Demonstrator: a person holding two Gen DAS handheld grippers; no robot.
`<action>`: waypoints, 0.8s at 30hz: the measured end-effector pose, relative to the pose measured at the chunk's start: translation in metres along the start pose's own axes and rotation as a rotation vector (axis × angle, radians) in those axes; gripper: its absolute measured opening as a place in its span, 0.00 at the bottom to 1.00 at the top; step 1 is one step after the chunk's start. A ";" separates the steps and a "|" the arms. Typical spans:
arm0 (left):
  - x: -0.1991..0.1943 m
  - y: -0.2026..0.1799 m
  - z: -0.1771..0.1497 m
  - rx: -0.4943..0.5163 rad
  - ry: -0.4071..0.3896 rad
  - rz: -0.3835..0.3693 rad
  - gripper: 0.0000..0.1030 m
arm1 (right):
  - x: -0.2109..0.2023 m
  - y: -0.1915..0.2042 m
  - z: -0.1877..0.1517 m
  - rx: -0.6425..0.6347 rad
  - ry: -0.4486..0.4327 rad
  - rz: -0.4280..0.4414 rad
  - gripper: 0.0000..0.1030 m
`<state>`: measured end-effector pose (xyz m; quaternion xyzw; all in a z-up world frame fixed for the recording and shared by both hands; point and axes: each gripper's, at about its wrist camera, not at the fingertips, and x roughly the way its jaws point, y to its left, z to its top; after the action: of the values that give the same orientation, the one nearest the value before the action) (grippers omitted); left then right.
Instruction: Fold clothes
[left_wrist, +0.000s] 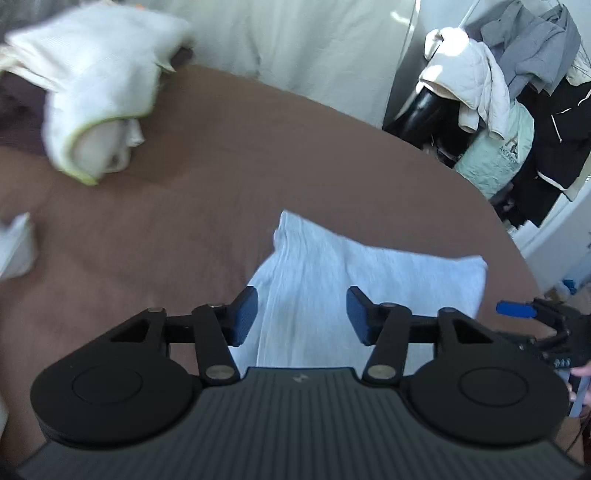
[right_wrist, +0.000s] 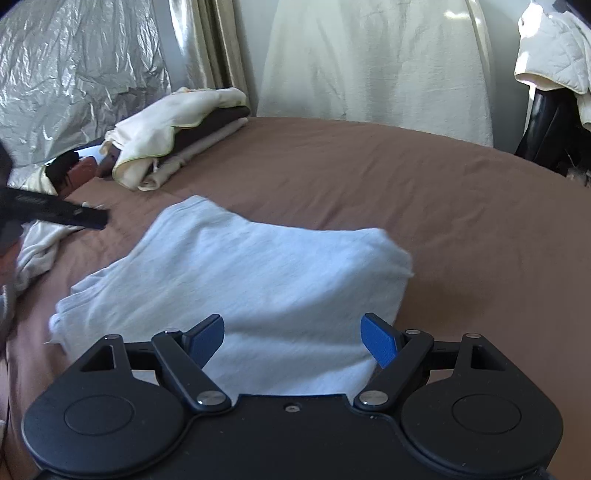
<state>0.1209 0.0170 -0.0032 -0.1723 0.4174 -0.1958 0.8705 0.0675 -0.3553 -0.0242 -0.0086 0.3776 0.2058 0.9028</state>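
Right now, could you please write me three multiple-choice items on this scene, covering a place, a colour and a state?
1. Where does the folded light grey knit garment lie?
A. On the brown bedsheet
B. On a clothes rack
C. On the floor

2. What colour are the pads on the right gripper fingers?
A. Red
B. Blue
C. Yellow

3. How do the left gripper fingers stand?
A. Shut on the garment
B. Shut on nothing
C. Open above the garment

Answers: 1 A, brown sheet surrounds the garment in both views. 2 B, both pads show blue. 3 C, a wide gap separates the fingers, with grey cloth visible between.
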 end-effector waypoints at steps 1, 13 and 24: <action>0.013 0.007 0.008 -0.031 0.009 -0.012 0.60 | 0.004 -0.006 0.001 0.016 0.008 0.003 0.82; 0.100 0.033 0.026 -0.181 0.073 -0.183 0.70 | 0.036 -0.050 -0.004 0.130 0.020 0.146 0.82; 0.069 -0.022 -0.003 0.071 -0.084 0.012 0.20 | 0.035 -0.047 -0.016 0.133 0.007 0.109 0.82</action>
<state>0.1538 -0.0359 -0.0398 -0.1468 0.3742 -0.1977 0.8941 0.0968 -0.3879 -0.0663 0.0714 0.3936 0.2291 0.8874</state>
